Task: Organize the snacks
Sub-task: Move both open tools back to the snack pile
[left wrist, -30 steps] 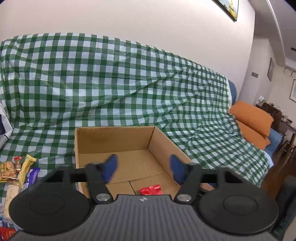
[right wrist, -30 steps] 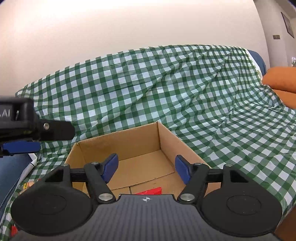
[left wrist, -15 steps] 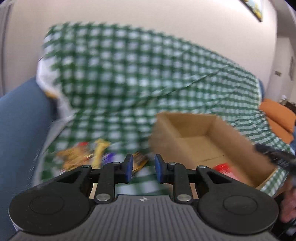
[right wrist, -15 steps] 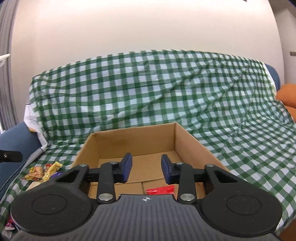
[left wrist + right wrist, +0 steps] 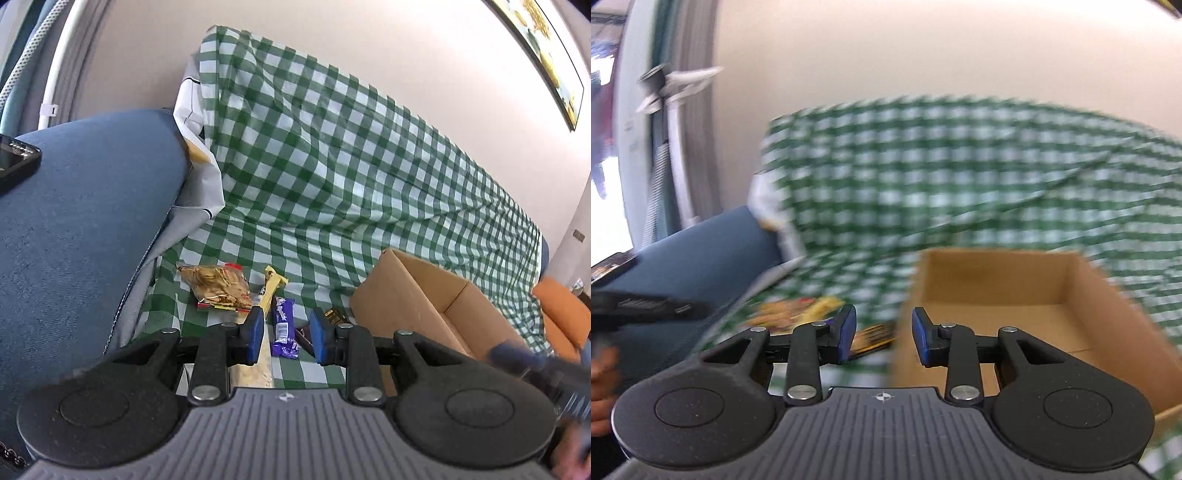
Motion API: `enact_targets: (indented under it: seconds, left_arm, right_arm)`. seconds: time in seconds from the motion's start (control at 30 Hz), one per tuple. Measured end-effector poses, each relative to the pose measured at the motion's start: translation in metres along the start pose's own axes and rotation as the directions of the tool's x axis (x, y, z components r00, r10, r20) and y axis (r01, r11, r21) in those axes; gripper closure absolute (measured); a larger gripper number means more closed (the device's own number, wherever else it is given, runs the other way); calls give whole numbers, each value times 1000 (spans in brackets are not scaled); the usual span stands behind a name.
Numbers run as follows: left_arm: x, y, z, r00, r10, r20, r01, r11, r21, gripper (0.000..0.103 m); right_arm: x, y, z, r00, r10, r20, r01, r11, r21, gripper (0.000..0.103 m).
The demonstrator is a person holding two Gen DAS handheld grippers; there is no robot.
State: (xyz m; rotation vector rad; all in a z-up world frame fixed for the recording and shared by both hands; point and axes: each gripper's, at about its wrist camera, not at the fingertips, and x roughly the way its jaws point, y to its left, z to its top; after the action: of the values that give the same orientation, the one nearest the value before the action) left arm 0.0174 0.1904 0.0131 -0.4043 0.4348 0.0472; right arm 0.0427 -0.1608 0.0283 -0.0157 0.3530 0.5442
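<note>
In the left wrist view several snacks lie on the green checked cloth point(image 5: 332, 177): a tan and red packet point(image 5: 218, 286), a yellow bar point(image 5: 271, 290), a purple bar point(image 5: 283, 326) and a dark wrapper point(image 5: 334, 317). My left gripper point(image 5: 286, 338) is open and empty, just above the purple bar. The open cardboard box point(image 5: 424, 306) stands to their right. In the blurred right wrist view my right gripper point(image 5: 882, 334) is open and empty, between the snacks point(image 5: 798, 310) and the box point(image 5: 997, 295).
A blue sofa arm point(image 5: 81, 229) rises at the left with a black phone point(image 5: 14, 162) on it. An orange cushion point(image 5: 565, 317) lies far right. The right gripper's body point(image 5: 546, 369) shows blurred at the left view's right edge.
Both grippers swung left from the box toward the snack pile. Their jaws narrowed half a second ago and have opened a little wider since. The left gripper came down close over the purple bar.
</note>
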Motion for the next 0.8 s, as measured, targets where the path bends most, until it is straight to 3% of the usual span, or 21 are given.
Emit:
enact_targets:
  seconds: [0.1, 0.2, 0.27, 0.37, 0.53, 0.6, 0.67, 0.7, 0.73, 0.77, 0.8]
  left_arm:
    - [-7, 8, 1, 1000, -6, 22, 7, 999, -46, 68]
    - [-7, 18, 3, 999, 0, 34, 4, 993, -120, 67]
    - [-7, 26, 5, 999, 6, 34, -1, 987, -159, 67]
    - [-5, 31, 7, 999, 19, 29, -13, 982, -189, 67]
    - [-6, 33, 7, 999, 21, 25, -16, 981, -192, 64]
    - [-5, 34, 7, 1000, 23, 21, -18, 981, -191, 64]
    - [-5, 35, 7, 1000, 23, 15, -19, 981, -192, 64]
    - [-5, 35, 6, 1000, 20, 13, -17, 981, -194, 64]
    - [-4, 36, 6, 1000, 15, 8, -13, 980, -197, 64]
    - [-2, 36, 6, 1000, 9, 1, -9, 980, -199, 64]
    - [0, 36, 6, 1000, 3, -11, -5, 979, -203, 64]
  right_arm:
    - [21, 39, -9, 991, 101, -90, -104, 994, -29, 61]
    - [52, 74, -26, 964, 155, -214, -171, 983, -59, 54]
    - [74, 90, -37, 939, 170, -298, -192, 980, -48, 50]
    - [100, 106, -49, 899, 187, -396, -206, 979, -4, 32]
    - [128, 119, -57, 874, 187, -448, -185, 981, 50, 19]
    - [139, 124, -60, 848, 194, -493, -185, 980, 69, 20]
    - [147, 125, -65, 835, 181, -520, -178, 982, 55, 31]
    - [146, 124, -66, 837, 192, -511, -187, 980, 63, 37]
    - [143, 123, -66, 842, 200, -501, -193, 979, 66, 50]
    - [139, 123, -65, 845, 217, -489, -214, 975, 64, 54]
    - [135, 123, -63, 848, 226, -479, -230, 972, 52, 67]
